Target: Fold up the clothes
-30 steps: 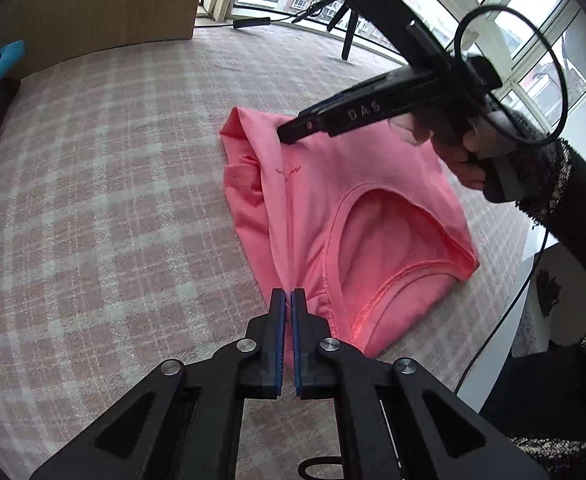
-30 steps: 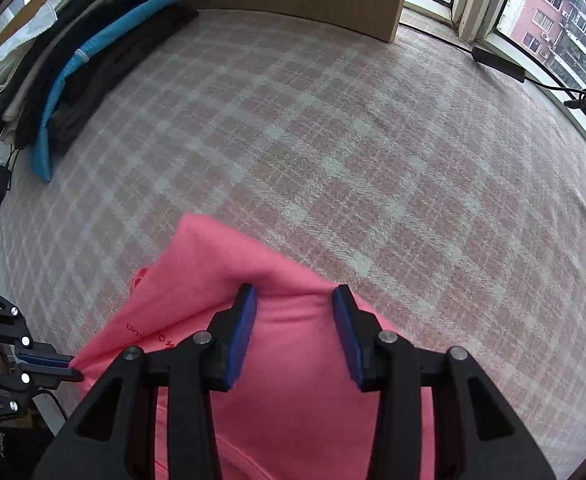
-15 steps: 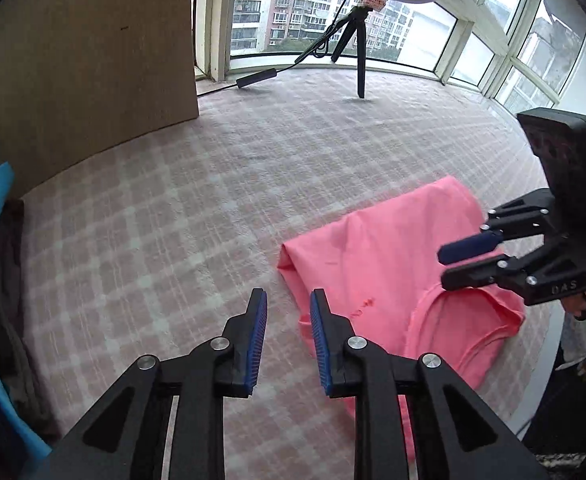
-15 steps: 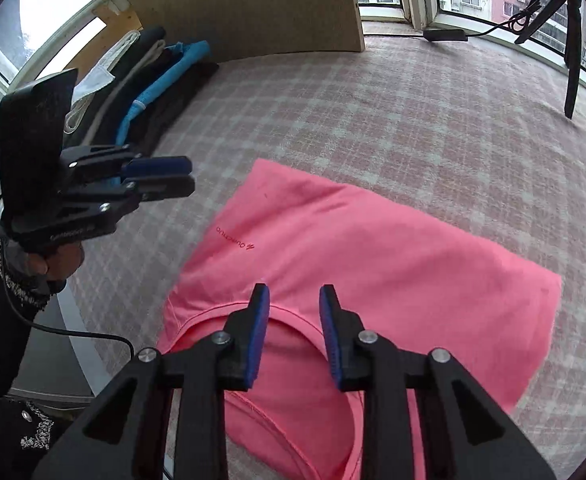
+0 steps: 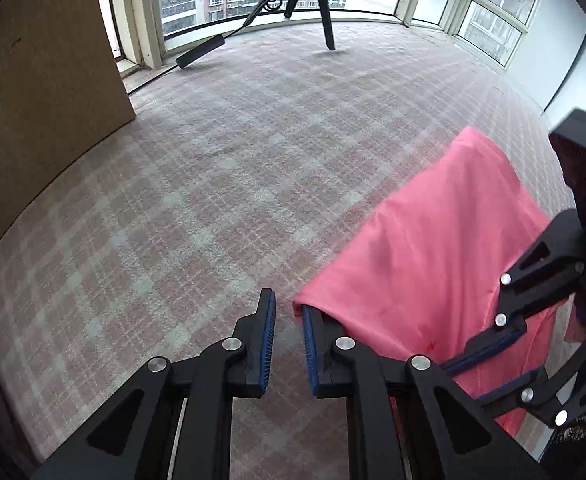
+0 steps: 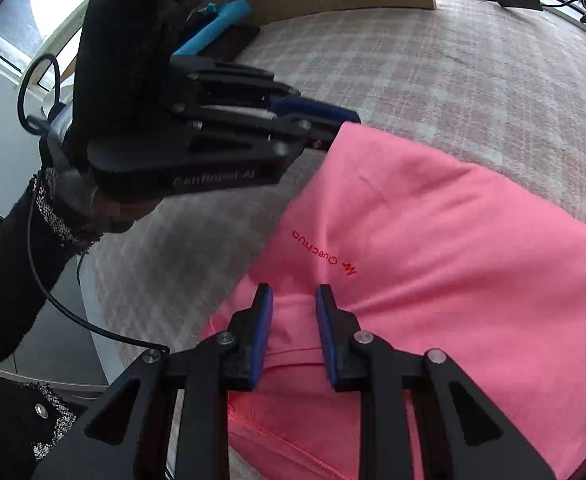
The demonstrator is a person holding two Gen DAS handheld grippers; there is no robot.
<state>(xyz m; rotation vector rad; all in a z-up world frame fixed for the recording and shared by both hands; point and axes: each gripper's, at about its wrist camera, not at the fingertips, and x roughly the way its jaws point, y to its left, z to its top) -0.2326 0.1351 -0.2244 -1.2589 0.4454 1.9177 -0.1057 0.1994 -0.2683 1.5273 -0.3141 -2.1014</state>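
While the folded pink shirt (image 6: 433,280) lies on the checked cloth (image 5: 213,200), the right gripper (image 6: 293,336) straddles its collar, slightly parted, pads not pressing; at ten o'clock the left gripper (image 5: 289,344) gapes empty off its corner, tripod (image 5: 313,0) at twelve.

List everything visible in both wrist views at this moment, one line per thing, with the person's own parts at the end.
pink shirt: 1, pink with red lettering, folded on the checked cover, near its edge
checked cover: 1, pink and grey plaid, spread over the whole work surface
clothes stack: 1 pile, blue and dark pieces, at the far left edge beside the board
brown board: 1, brown, standing at the far side
tripod: 1, black, by the windows
cable with box: 1, black, along the window sill
left tongs: 1, black with blue pads, slightly apart at the shirt's corner
right tongs: 1, black with blue pads, slightly apart over the collar
sleeve: 1, black with speckled cuff, left arm
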